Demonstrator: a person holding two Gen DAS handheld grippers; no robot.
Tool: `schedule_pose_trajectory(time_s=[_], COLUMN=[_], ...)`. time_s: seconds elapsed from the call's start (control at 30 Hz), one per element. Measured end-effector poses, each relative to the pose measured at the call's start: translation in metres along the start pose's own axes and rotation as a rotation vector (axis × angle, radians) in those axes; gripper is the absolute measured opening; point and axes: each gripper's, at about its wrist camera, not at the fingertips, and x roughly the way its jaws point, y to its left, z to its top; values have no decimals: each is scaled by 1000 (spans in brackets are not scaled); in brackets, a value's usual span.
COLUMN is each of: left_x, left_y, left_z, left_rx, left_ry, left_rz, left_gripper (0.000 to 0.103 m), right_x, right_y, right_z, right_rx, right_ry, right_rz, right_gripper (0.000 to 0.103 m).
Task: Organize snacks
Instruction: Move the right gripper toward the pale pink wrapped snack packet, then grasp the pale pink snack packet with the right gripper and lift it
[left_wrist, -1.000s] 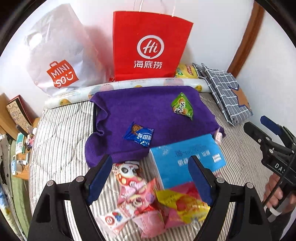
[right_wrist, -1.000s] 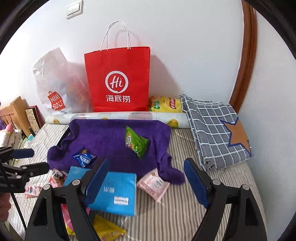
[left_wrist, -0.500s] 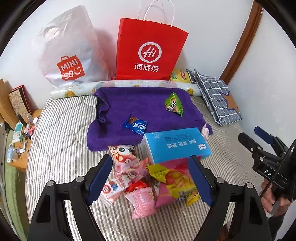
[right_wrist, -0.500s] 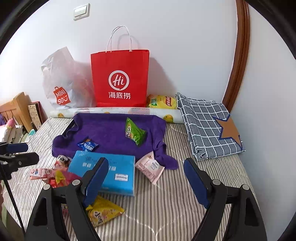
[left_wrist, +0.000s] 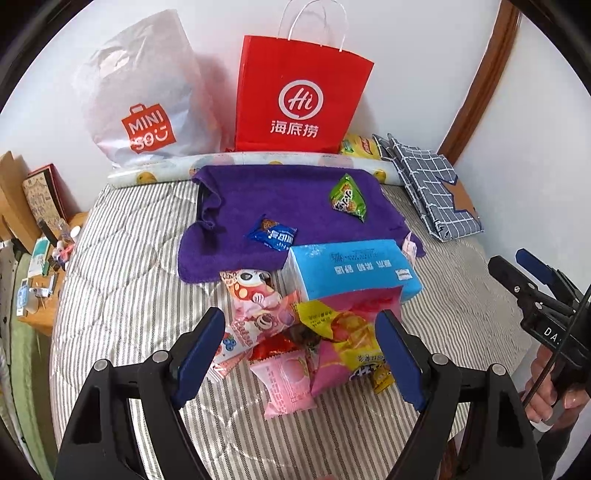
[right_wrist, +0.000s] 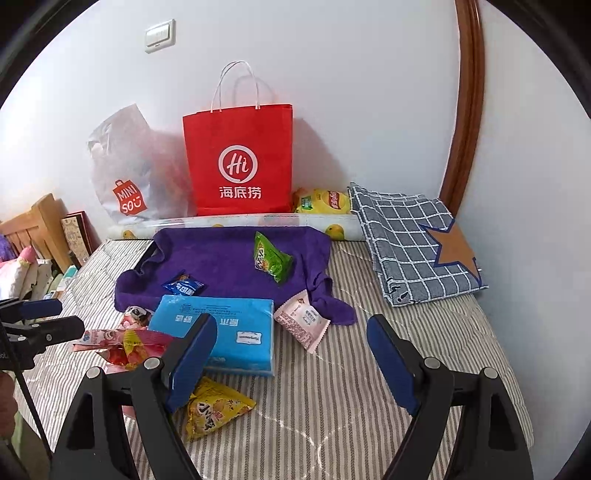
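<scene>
Two handheld grippers are hovering over a grey-and-white striped quilted bed (right_wrist: 351, 406), neither one holding anything. The left gripper (left_wrist: 303, 354), its black arms tipped with blue pads, is standing wide open just above a loose heap of snack packets (left_wrist: 295, 339) at the near edge: pink, red and yellow wrappers overlapping one another. The right gripper (right_wrist: 291, 362) is also spread wide, empty, over bare bedding to the right of the heap. A crumpled yellow snack packet (right_wrist: 214, 410) is lying beside its left finger.

Just beyond the heap, a bright blue soft pack of tissues (right_wrist: 221, 328) is resting, its near edge touching the pile. A small pink-and-white sachet (right_wrist: 303, 325) is lying against the pack's right side.

Farther away, a purple towel (left_wrist: 295, 206) is spread flat. On it, well apart from each other, are lying a small blue biscuit packet (left_wrist: 273, 234) on the left and a green crisp packet (left_wrist: 347, 197) on the right.

At the far wall, a red paper carrier bag with white handles (right_wrist: 238, 162) is standing upright, with a white plastic Miniso bag (left_wrist: 144, 96) to its left and a yellow crisp bag (right_wrist: 325, 201) to its right. A folded grey checked cloth (right_wrist: 413, 243) is lying at far right.

Judging by this layout, the sorting looks barely begun: two packets are sitting on the towel, while most snacks are waiting in the near heap.
</scene>
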Motion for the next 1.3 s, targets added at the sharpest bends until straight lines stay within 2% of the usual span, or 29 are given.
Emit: schedule_pose_trajectory(time_s=[0.17,0.43,0.67,0.9,1.1,1.3], left_x=[11,25,38,51,60,72], left_y=[8,22,45,60,69,72], left_z=[-8,-10,-5,5,12,13], left_rx=[-38,-101,-174,-167,-164,-173], left_ry=[36,49,27,41,69,97], left_rz=[-28,-5,4,69,59,55], left_gripper=[79,79,79,79,79,79], right_x=[7,32,66,108,131,154], right_y=[-6,-16,-20,-27,-29,-18], right_z=[-6,-15,-17,-15,0,10], right_rx=[13,24,-11,22,54,19], right_ry=[15,50,85,140,146,163], right_rz=[4,15,10,46,58,43], right_gripper=[83,82,64,63,63,63])
